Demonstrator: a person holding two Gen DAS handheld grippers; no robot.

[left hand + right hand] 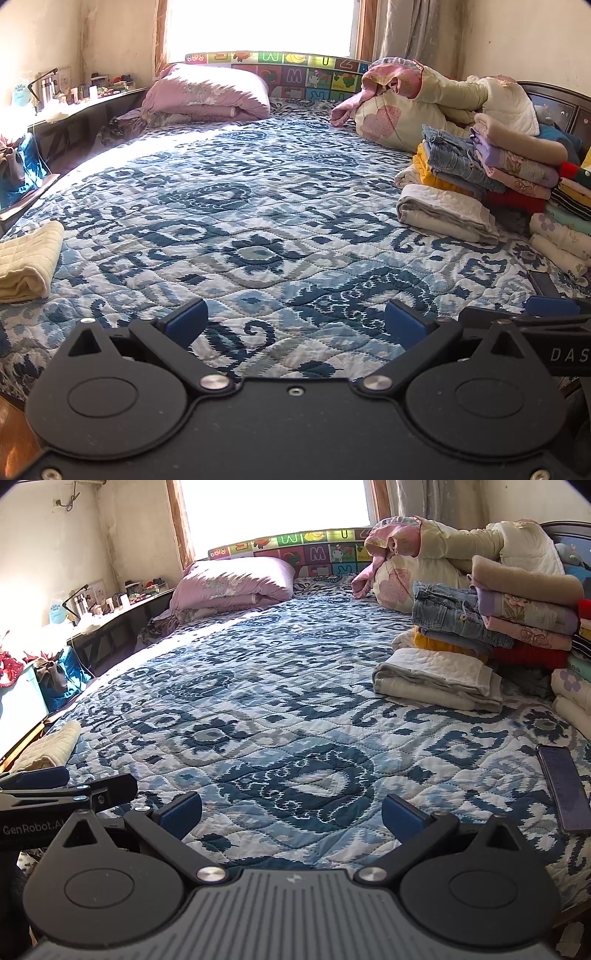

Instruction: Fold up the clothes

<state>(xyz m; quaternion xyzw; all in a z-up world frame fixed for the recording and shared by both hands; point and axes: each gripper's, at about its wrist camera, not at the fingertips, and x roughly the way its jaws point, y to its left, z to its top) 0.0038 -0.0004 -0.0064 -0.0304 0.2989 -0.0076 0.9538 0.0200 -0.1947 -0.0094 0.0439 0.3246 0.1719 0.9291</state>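
Note:
A stack of folded clothes (517, 166) with jeans, purple and red pieces stands at the right of the bed; it also shows in the right wrist view (498, 624). A folded grey-white quilted piece (443, 212) lies in front of it, also seen from the right (436, 679). A folded cream cloth (27, 258) lies at the left bed edge, also in the right wrist view (48, 746). My left gripper (295, 321) is open and empty above the blue patterned bedspread (258, 221). My right gripper (291, 812) is open and empty beside it.
A phone (565, 786) lies on the bedspread (258, 701) at the right. A pink folded quilt (207, 92) and a bundle of bedding (424, 96) sit at the far end. A cluttered shelf (74, 96) runs along the left wall.

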